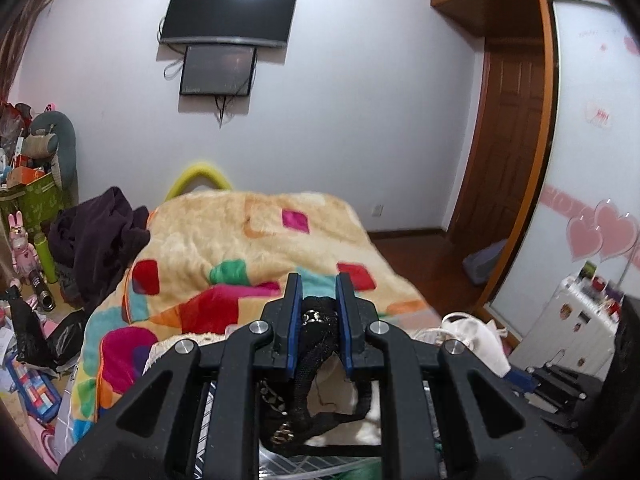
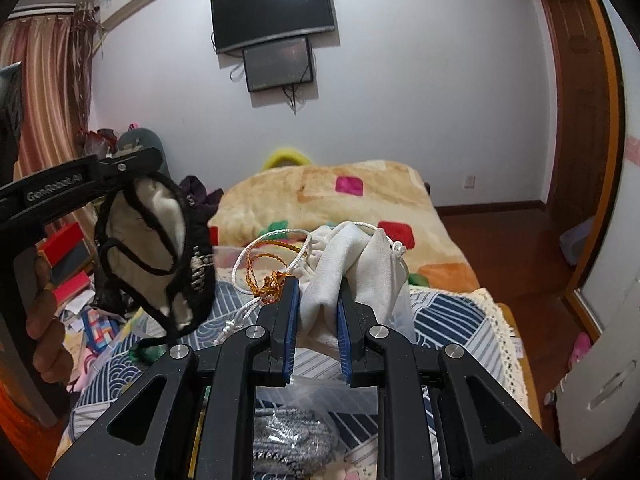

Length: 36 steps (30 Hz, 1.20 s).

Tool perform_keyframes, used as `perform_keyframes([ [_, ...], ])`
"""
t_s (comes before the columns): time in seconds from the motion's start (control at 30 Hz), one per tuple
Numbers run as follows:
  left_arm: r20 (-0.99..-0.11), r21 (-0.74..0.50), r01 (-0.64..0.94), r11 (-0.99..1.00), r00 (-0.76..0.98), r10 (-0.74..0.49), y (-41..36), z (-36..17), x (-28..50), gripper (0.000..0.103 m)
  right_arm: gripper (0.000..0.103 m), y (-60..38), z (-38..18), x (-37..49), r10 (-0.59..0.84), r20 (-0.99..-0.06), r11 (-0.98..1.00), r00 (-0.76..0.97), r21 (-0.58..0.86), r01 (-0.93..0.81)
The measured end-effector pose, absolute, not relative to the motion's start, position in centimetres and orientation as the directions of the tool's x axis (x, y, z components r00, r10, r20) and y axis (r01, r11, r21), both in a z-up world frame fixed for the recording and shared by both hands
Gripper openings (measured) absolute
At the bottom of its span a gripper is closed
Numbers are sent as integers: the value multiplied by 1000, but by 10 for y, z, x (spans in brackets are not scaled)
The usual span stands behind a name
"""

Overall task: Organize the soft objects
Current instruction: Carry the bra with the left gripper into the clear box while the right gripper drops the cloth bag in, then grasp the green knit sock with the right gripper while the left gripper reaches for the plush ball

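My left gripper (image 1: 318,286) is shut on a black-trimmed cream fabric item with straps (image 1: 316,364), which hangs below the fingers above the bed. The same item (image 2: 160,252) dangles in the right wrist view from the left gripper (image 2: 136,168) at the left. My right gripper (image 2: 318,292) is shut on white drawstring cloth bags (image 2: 352,256), held above the bed; their white and orange cords (image 2: 272,264) hang to the left.
A colourful patchwork blanket (image 1: 248,248) covers the bed, with a blue-and-white patterned cover (image 2: 448,320) nearer me. Dark clothes (image 1: 96,240) lie at the bed's left. Clutter fills the floor at left (image 1: 28,280). A clear plastic bag with grey fabric (image 2: 288,436) lies below.
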<state>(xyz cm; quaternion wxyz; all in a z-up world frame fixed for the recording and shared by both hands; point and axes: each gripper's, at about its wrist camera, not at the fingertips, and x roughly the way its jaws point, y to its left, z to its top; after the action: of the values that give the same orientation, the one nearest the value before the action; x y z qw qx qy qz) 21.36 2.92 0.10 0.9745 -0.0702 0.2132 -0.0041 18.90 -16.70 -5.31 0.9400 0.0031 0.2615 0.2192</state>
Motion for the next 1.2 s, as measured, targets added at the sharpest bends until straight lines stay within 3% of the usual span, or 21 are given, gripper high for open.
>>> perform_keyframes([
  [0.37, -656, -119, -47, 992, 754, -43, 38, -68, 254, 16, 16, -158, -77, 209, 378, -609, 909, 697, 103, -404],
  [0.7, -679, -32, 16, 999, 734, -33, 17, -77, 242, 17, 21, -158, -82, 207, 374, -642, 906, 669, 99, -412],
  [0.8, -678, -28, 25, 999, 734, -37, 17, -73, 236, 25, 27, -160, -76, 204, 385, -630, 903, 675, 105, -417],
  [0.87, -673, -48, 27, 998, 738, -53, 20, -68, 231, 45, 41, -163, -71, 199, 392, -614, 902, 685, 109, -419],
  [0.93, -653, -54, 20, 998, 755, -51, 23, -63, 224, 56, 50, -168, -63, 193, 413, -583, 897, 700, 124, -425],
  [1.03, -621, -40, 20, 999, 782, -41, 23, -52, 209, 58, 53, -173, -53, 185, 427, -550, 894, 718, 135, -428],
  [1.2, -575, -34, 25, 999, 817, -40, 26, -40, 178, 72, 64, -176, -38, 167, 409, -501, 901, 763, 93, -423],
])
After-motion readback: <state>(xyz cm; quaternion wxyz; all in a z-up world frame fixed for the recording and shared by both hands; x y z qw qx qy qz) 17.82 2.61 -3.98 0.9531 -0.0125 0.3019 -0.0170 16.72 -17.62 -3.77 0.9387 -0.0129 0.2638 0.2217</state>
